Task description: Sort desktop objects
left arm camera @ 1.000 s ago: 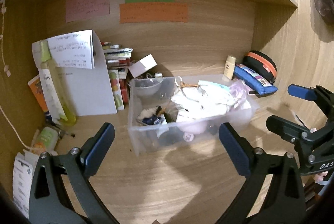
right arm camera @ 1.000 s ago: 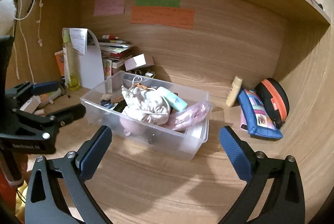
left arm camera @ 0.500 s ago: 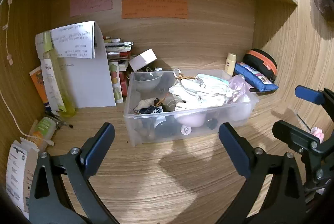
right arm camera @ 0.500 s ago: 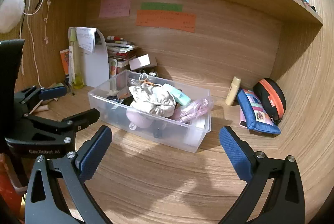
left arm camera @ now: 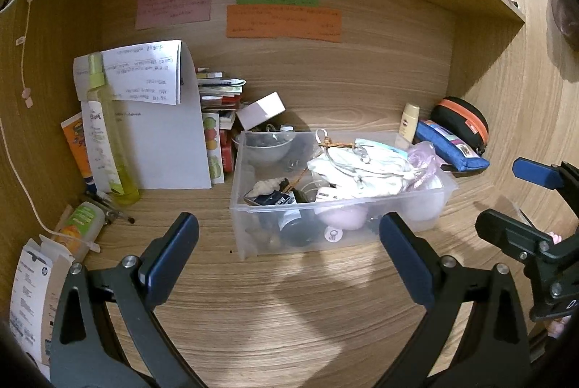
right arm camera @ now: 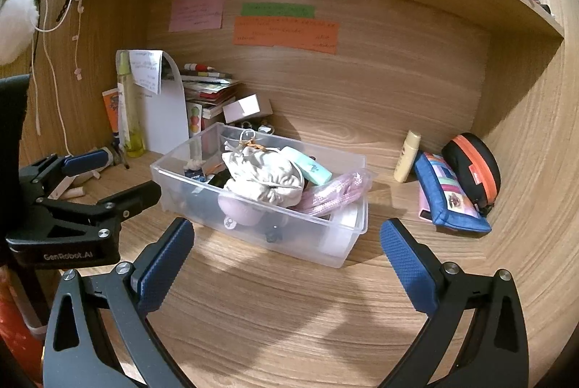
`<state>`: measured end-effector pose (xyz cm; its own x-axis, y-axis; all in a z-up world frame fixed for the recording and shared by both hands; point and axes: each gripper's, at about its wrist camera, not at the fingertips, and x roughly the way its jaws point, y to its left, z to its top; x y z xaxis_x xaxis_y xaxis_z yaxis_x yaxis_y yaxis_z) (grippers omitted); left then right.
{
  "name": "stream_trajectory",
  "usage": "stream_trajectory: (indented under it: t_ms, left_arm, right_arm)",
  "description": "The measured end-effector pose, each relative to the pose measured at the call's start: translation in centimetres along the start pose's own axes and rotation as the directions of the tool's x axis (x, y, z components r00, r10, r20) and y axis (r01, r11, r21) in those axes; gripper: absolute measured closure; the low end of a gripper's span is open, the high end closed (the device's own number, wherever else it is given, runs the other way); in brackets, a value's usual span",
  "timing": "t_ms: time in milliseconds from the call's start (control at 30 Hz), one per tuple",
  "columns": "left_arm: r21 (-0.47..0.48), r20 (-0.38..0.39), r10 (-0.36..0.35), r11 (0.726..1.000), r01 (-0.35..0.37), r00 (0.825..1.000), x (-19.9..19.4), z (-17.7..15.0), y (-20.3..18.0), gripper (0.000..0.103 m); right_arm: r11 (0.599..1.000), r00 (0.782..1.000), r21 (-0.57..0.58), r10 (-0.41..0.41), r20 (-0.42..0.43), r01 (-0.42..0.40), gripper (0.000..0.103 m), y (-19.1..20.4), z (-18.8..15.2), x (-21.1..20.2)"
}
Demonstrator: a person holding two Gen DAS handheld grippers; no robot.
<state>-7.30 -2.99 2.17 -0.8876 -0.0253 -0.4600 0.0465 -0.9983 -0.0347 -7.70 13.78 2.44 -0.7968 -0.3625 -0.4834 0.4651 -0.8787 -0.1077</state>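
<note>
A clear plastic bin [left arm camera: 249, 236] [right arm camera: 318, 239] stands mid-desk, holding a white cloth pouch [left arm camera: 356, 171] [right arm camera: 262, 176], a mint tube [right arm camera: 307, 165], a pink bag [right arm camera: 334, 192] and several small items. My left gripper [left arm camera: 289, 250] is open and empty, in front of the bin's near wall. My right gripper [right arm camera: 286, 254] is open and empty, also short of the bin. Each gripper shows in the other's view: the right [left arm camera: 524, 203] at the bin's right, the left [right arm camera: 108, 171] at its left.
A blue pencil case [right arm camera: 447, 194], a black-orange zip case [right arm camera: 474, 163] and a cream tube [right arm camera: 407, 156] lie at the right. A paper sheet [left arm camera: 163, 134], green spray bottle [left arm camera: 108, 142], stacked books [left arm camera: 219, 91], white box [left arm camera: 260, 109] and small bottle [left arm camera: 77, 225] stand left.
Both grippers have drawn back from the bin and risen a little, so the bin looks smaller and farther. Both stay open. Nothing on the desk moved.
</note>
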Motion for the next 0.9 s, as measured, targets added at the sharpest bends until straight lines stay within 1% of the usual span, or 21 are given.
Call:
stream_trajectory:
  t_ms: [900]
  left_arm:
    - [-0.007,0.008,-0.014,1.0,0.014,1.0,-0.23,-0.11,-0.29,0.002]
  right_arm:
    - [1.0,1.0,-0.011,0.007,0.0,-0.007,0.0,0.46,0.03,-0.06]
